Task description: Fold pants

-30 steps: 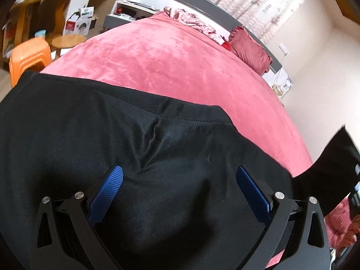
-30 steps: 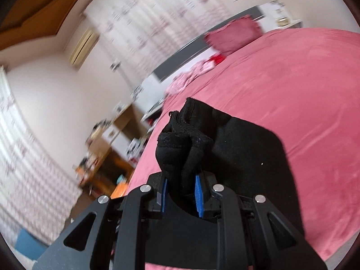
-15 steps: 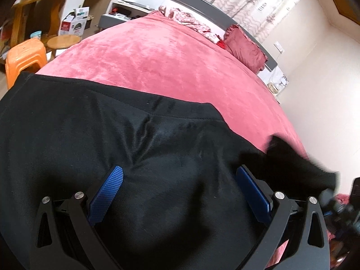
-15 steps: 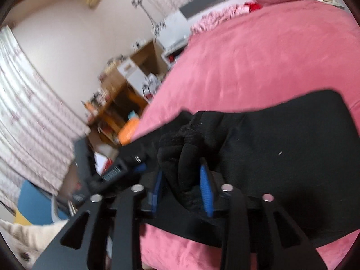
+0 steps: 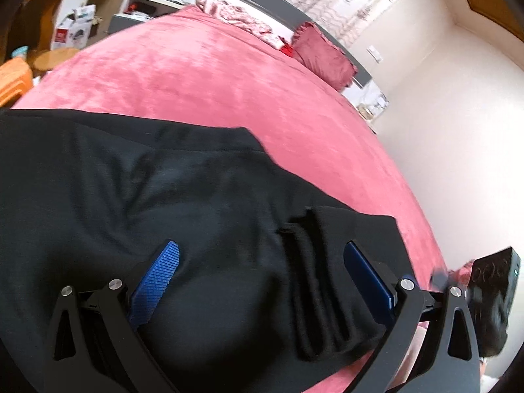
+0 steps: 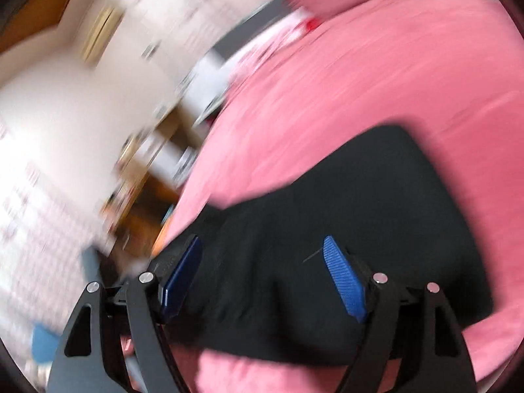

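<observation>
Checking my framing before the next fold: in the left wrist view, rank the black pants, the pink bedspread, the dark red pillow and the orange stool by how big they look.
1-2. Black pants and pink bedspread: similar, unranked.
3. Dark red pillow.
4. Orange stool, cut off by the frame edge.

matt black knit pants (image 5: 203, 216) on plush pink bedspread (image 5: 203, 75); ribbed blue gripper pads (image 5: 157, 278)

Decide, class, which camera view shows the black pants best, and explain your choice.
The left wrist view. There the pants are sharp, spread wide over the pink bed, with the bunched ribbed end laid on top and a straight far edge. The right wrist view shows the pants only as a motion-blurred dark patch without detail.
</observation>
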Tool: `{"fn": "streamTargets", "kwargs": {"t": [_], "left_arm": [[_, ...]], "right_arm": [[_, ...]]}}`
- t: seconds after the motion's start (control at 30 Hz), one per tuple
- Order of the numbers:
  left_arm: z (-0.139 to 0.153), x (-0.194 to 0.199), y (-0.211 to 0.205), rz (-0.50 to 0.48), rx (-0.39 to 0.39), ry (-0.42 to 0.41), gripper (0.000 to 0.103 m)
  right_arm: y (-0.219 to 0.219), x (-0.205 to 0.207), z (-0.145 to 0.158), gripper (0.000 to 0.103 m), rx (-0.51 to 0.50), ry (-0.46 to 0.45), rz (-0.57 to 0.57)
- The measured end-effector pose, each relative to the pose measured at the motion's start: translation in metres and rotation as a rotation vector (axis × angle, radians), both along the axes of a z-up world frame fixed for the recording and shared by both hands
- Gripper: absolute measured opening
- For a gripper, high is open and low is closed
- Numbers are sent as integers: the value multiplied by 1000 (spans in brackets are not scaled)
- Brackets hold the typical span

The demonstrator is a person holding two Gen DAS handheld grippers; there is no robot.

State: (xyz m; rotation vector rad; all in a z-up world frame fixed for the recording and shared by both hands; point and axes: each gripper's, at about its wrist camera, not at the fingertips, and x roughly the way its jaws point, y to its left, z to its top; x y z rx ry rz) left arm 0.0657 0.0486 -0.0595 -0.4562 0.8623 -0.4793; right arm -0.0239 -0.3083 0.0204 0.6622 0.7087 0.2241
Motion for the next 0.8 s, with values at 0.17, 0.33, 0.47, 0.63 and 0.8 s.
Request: {"fn": "streamTargets", "kwargs": {"t": [0.17, 0.33, 0.47, 0.63, 0.8], "left_arm": [[0, 5, -46, -107, 53, 23, 100], [-11, 8, -75, -151, 140, 38, 94], [-14, 7, -90, -201, 201, 28, 39], [0, 6, -82, -220, 93, 8, 21], [23, 2, -64, -179, 81, -82, 21]], "right_arm": [[-26, 4, -6, 22, -291, 31, -102], [-24, 16, -40, 15, -332, 119, -94], [-18, 18, -42, 17, -376, 96, -85], [-13, 10, -34, 27, -354, 55, -106], [-6, 17, -48, 26, -363, 106, -60]]}}
